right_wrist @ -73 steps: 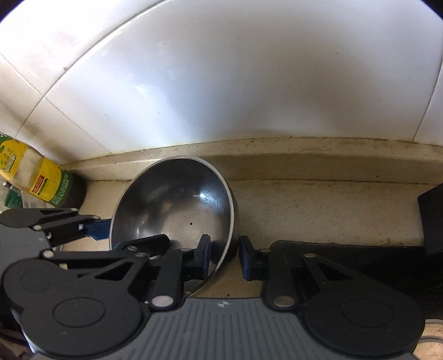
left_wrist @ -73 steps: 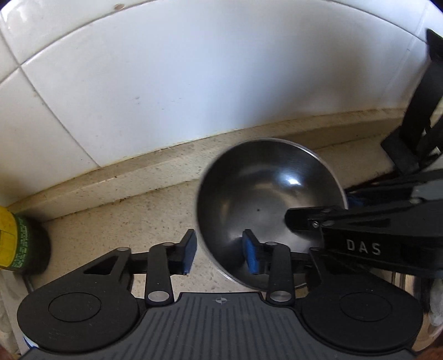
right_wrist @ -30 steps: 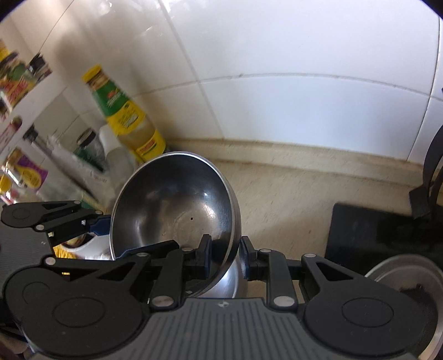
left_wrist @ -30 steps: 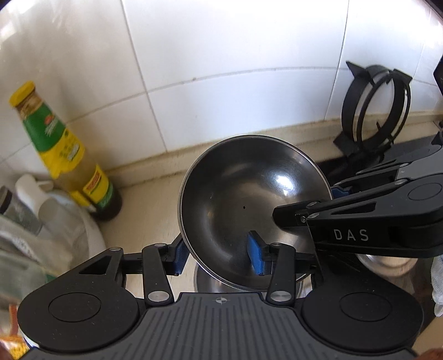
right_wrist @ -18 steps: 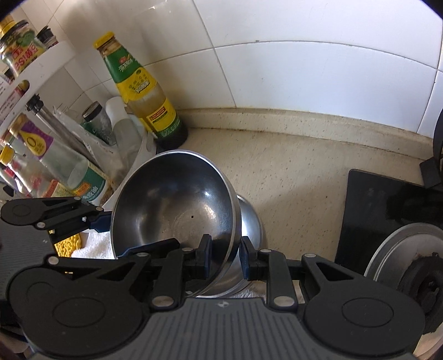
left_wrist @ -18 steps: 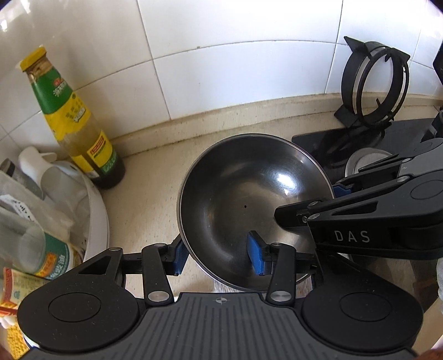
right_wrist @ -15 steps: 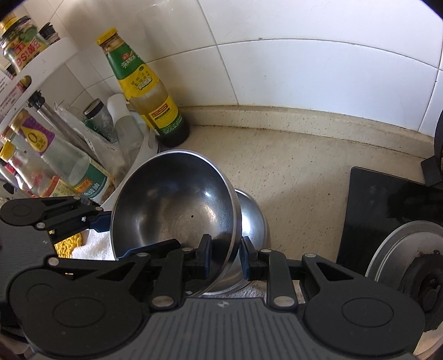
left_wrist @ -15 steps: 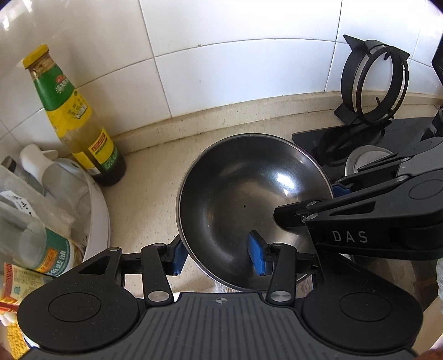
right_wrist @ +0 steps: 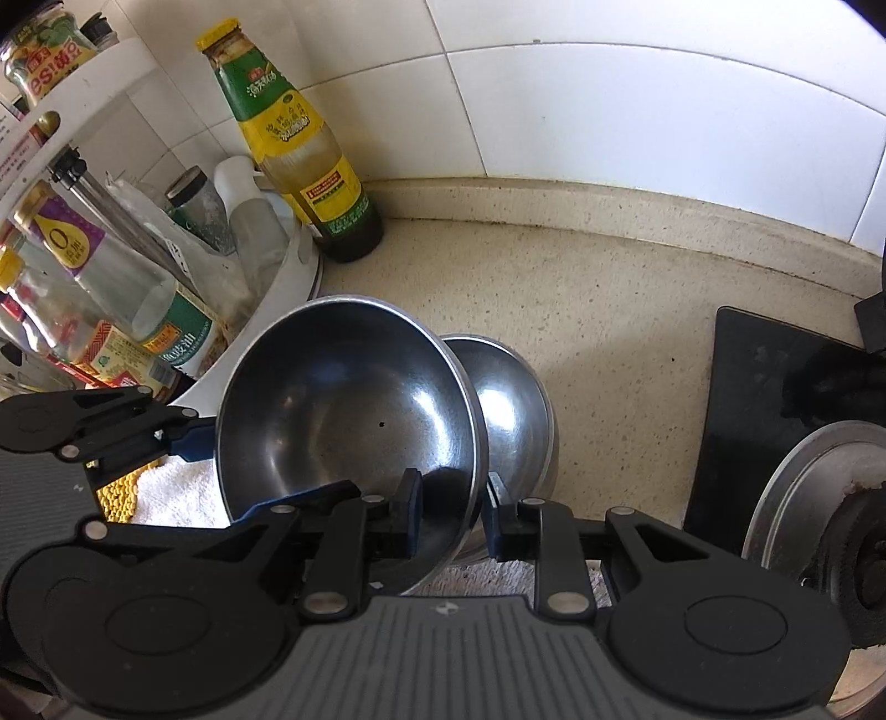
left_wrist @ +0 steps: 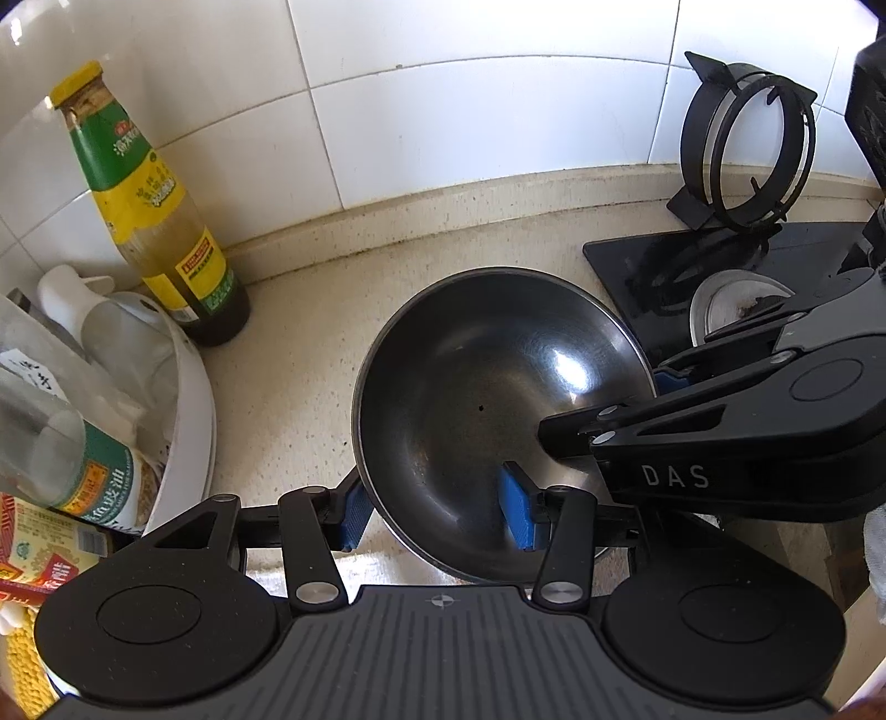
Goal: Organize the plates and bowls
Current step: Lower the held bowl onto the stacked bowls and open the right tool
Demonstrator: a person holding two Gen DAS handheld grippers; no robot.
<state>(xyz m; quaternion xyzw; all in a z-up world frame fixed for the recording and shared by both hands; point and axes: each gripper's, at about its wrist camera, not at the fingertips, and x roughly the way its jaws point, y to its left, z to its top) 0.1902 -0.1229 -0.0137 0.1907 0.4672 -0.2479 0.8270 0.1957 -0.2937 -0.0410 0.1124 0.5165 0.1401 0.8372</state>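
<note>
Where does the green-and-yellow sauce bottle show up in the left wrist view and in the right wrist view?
Left wrist view: sauce bottle stands at far left against the tiled wall, left of the held steel bowl.
Right wrist view: sauce bottle stands upper left of centre, behind the same bowl.
Shared landmark: the black stove top, at right in both.

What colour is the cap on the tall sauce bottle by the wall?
Yellow. The cap of the sauce bottle shows best in the right wrist view.
</note>
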